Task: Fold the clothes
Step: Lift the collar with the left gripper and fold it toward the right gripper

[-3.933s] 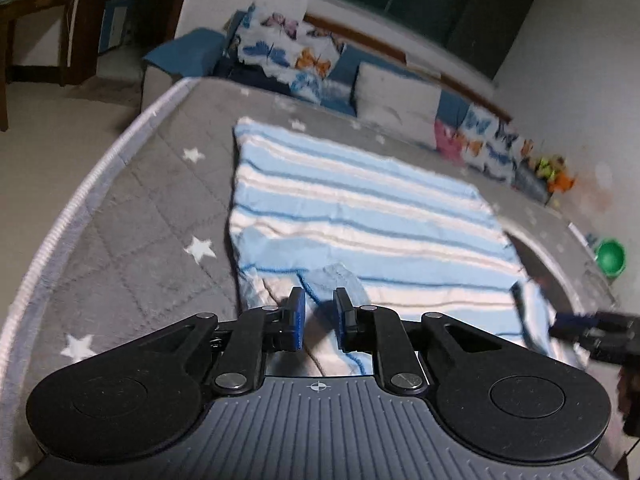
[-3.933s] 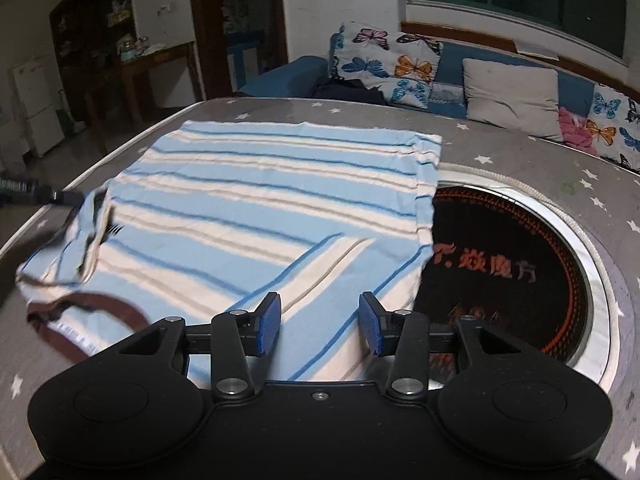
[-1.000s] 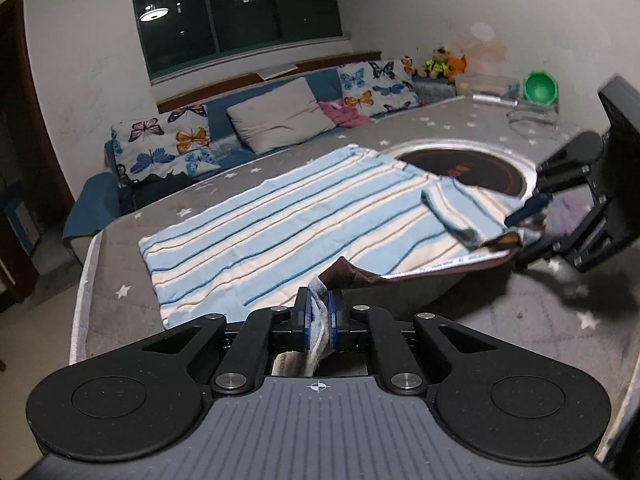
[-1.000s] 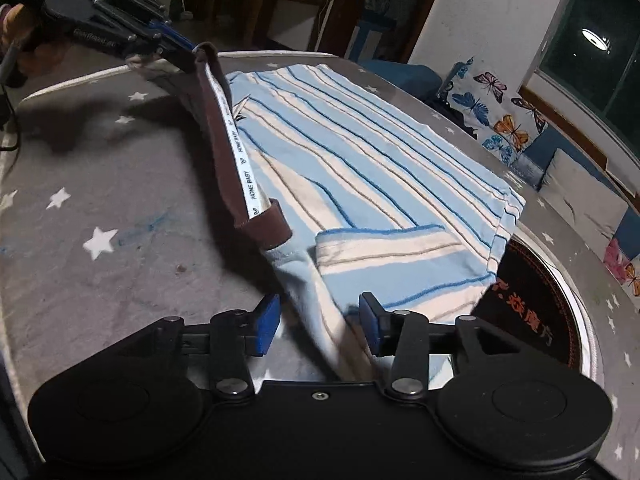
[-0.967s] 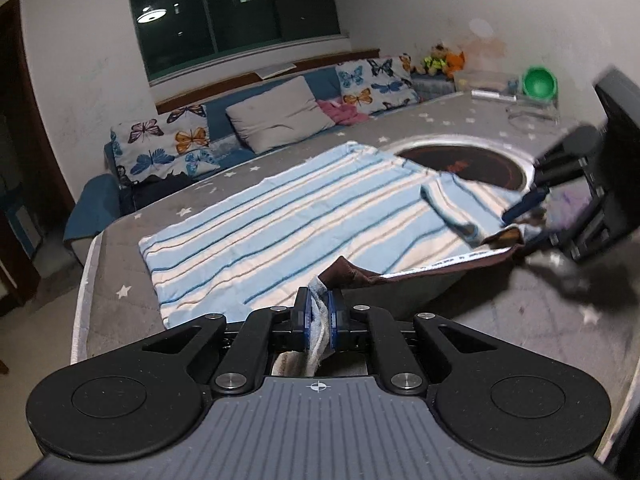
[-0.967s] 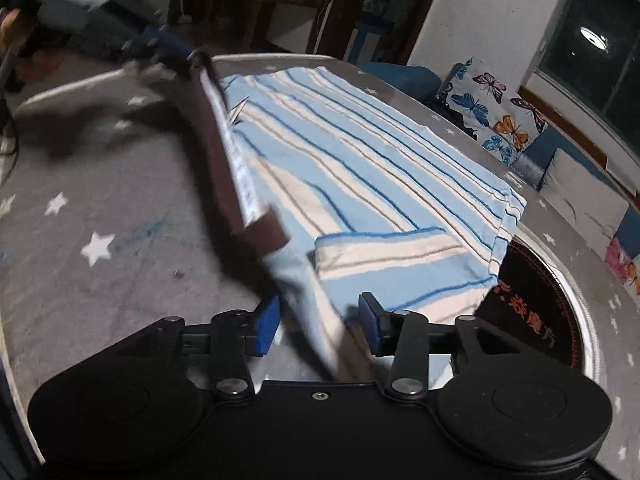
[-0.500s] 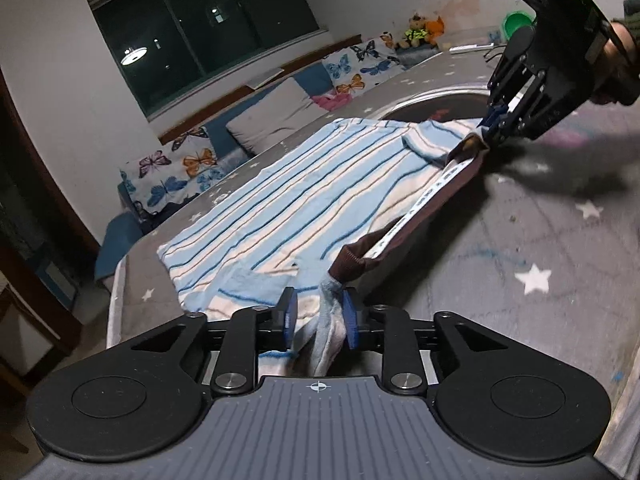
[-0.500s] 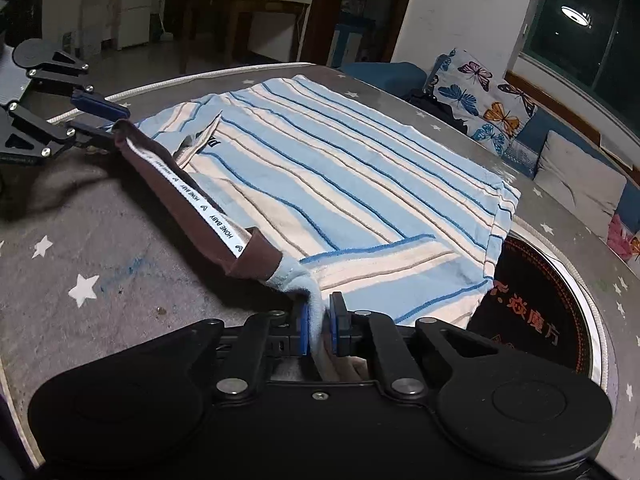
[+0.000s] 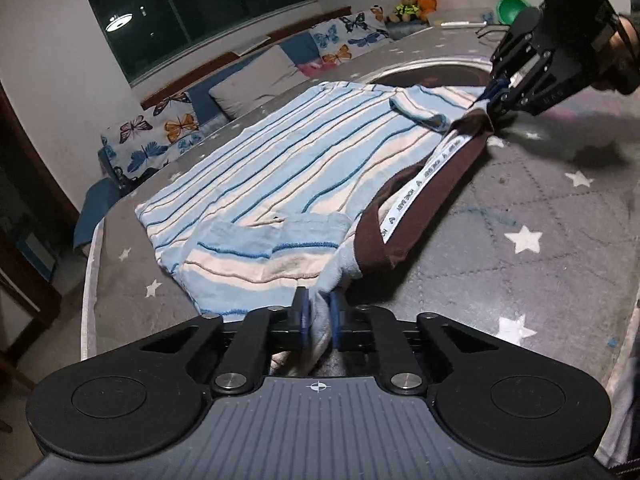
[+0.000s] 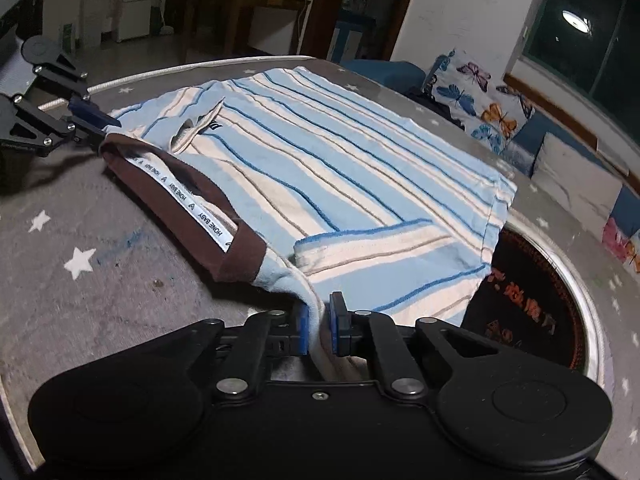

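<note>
Shirt (image 9: 280, 152) lengthwise toward cushions (image 9: 160, 136), collar (image 9: 420, 188) nearest.

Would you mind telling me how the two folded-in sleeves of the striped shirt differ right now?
The sleeve near the left hand-held gripper lies broad and flat with its cuff edge straight. The sleeve near the right hand-held gripper looks narrower from that camera. Both are striped blue and cream and are folded onto the striped shirt.

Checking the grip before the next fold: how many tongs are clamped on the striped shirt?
2. The left tongs pinch the striped shirt beside one end of its brown collar; the right tongs pinch it beside the other end. No others are in view.
</note>
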A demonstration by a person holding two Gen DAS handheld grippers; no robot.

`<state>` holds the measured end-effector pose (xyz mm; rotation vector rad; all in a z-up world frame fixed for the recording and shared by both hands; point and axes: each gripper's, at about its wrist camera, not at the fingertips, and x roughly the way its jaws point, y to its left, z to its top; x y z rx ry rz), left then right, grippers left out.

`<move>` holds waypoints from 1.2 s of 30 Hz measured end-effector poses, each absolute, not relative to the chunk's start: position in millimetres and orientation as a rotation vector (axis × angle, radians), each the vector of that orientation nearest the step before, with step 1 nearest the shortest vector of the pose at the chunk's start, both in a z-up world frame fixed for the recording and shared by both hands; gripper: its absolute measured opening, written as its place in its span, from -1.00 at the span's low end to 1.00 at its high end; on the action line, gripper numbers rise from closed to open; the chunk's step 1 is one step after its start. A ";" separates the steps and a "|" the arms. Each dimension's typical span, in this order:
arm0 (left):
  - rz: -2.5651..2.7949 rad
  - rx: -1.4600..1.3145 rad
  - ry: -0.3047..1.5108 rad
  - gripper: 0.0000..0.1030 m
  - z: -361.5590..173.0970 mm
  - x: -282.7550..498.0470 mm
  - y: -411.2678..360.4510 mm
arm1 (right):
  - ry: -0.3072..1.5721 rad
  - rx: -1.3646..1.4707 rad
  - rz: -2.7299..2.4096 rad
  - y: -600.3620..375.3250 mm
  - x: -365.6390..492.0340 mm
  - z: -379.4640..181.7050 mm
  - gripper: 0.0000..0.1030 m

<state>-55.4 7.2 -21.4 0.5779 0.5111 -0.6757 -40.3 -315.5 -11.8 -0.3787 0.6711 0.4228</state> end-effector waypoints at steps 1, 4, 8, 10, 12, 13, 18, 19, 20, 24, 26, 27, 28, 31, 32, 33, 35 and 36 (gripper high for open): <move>-0.679 0.554 0.510 -0.88 -16.8 -55.8 9.9 | 0.666 -0.375 0.422 -315.6 -41.6 -9.6 -0.85; -0.694 0.498 0.501 -0.90 -2.0 -61.4 17.0 | 0.647 -0.374 0.424 -317.0 -50.0 -0.4 -0.87; -0.727 0.453 0.490 -0.90 18.2 -83.4 27.3 | 0.644 -0.364 0.462 -320.6 -74.5 16.3 -0.88; -0.745 0.439 0.487 -0.90 27.8 -99.8 34.6 | 0.653 -0.357 0.493 -322.4 -92.0 25.8 -0.88; -0.749 0.411 0.481 -0.90 38.4 -115.0 40.9 | 0.655 -0.362 0.514 -322.2 -106.0 36.3 -0.88; -0.744 0.396 0.477 -0.90 43.5 -119.9 43.6 | 0.655 -0.366 0.524 -321.9 -112.5 41.7 -0.88; -0.672 0.307 0.463 -0.90 63.0 -100.3 43.5 | 0.607 -0.388 0.535 -318.3 -103.2 74.0 -0.88; -0.655 0.293 0.459 -0.90 65.3 -90.8 42.0 | 0.593 -0.394 0.529 -318.4 -94.2 78.9 -0.88; -0.641 0.286 0.458 -0.91 66.6 -79.1 39.6 | 0.584 -0.390 0.525 -319.4 -82.2 82.1 -0.88; -0.594 0.256 0.462 -0.91 73.1 -25.6 28.4 | 0.571 -0.370 0.506 -324.1 -31.2 88.6 -0.88; -0.578 0.248 0.461 -0.91 74.6 -0.5 22.9 | 0.579 -0.356 0.499 -325.5 -9.9 86.0 -0.88; -0.570 0.237 0.463 -0.91 77.2 18.7 19.7 | 0.587 -0.355 0.492 -326.3 7.3 83.1 -0.88; -0.560 0.233 0.466 -0.91 78.0 36.5 15.4 | 0.597 -0.357 0.485 -326.5 25.5 80.3 -0.88; -0.531 0.262 0.474 -0.91 73.9 79.6 1.1 | 0.622 -0.344 0.467 -327.5 66.9 69.2 -0.88; -0.525 0.268 0.479 -0.91 72.3 87.8 -2.0 | 0.631 -0.337 0.462 -327.9 78.2 65.4 -0.88; -0.513 0.276 0.495 -0.91 67.3 106.8 -7.9 | 0.639 -0.328 0.455 -328.8 91.0 60.3 -0.88; -0.490 0.262 0.538 -0.91 56.1 139.3 -15.7 | 0.660 -0.304 0.441 -331.4 119.8 48.5 -0.88; -0.481 0.251 0.561 -0.91 50.2 153.9 -18.5 | 0.667 -0.297 0.438 -332.5 125.9 45.1 -0.88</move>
